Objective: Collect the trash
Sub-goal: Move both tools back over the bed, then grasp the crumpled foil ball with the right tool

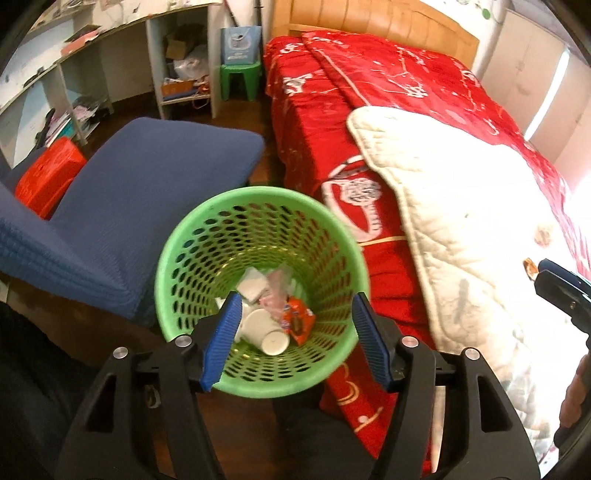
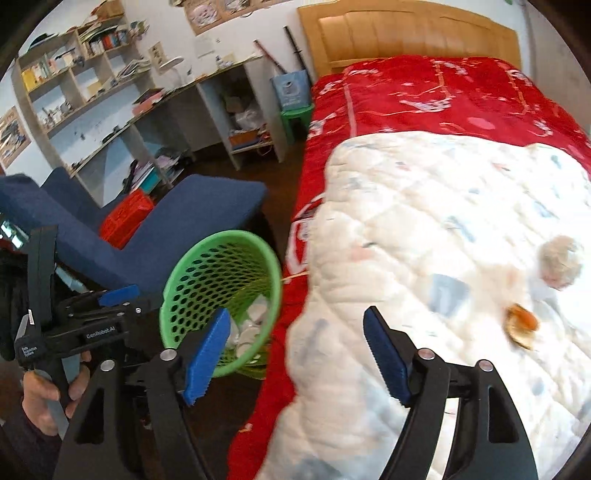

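Observation:
A green mesh basket point(image 1: 258, 194) stands on the floor between the blue chair and the bed. Inside it lie a white paper cup point(image 1: 271, 334), an orange wrapper point(image 1: 299, 319) and white paper scraps point(image 1: 253, 286). My left gripper point(image 1: 295, 301) hovers open over the basket's mouth, nothing between its pads. My right gripper point(image 2: 295, 314) is open and empty above the edge of the white quilt point(image 2: 424, 221), with the basket point(image 2: 221, 236) to its left. On the quilt lie an orange-brown wrapper point(image 2: 521, 323) and a crumpled tissue ball point(image 2: 559, 260), both ahead and to the right of it.
A blue upholstered chair point(image 1: 147, 177) stands left of the basket, with a red crate point(image 1: 48, 177) behind it. The bed has a red cover point(image 1: 369, 85) and a wooden headboard point(image 2: 406, 33). A desk with shelves point(image 2: 110, 103) and a green stool point(image 1: 240, 79) line the far wall.

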A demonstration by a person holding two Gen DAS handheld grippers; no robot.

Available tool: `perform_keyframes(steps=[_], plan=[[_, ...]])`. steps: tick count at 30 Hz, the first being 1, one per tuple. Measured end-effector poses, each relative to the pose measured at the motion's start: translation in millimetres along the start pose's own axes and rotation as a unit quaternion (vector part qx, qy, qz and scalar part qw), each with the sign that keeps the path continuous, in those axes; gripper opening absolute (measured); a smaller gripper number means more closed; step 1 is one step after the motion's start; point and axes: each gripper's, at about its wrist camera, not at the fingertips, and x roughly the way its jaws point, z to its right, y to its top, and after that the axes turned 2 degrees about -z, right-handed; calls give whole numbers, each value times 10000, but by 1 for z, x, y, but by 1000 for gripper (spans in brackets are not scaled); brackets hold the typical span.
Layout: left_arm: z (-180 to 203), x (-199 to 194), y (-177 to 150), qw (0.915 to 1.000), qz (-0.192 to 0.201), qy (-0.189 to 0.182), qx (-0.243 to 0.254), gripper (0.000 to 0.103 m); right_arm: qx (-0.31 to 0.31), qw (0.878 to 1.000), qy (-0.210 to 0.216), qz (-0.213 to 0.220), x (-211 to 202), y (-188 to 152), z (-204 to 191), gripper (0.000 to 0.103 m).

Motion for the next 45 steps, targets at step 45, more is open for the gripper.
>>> perform_keyframes(steps=[45], plan=[[184,20,10,9889,-267,-717,1277,65,1194,9834,-1352,180,-27,33,231,65]])
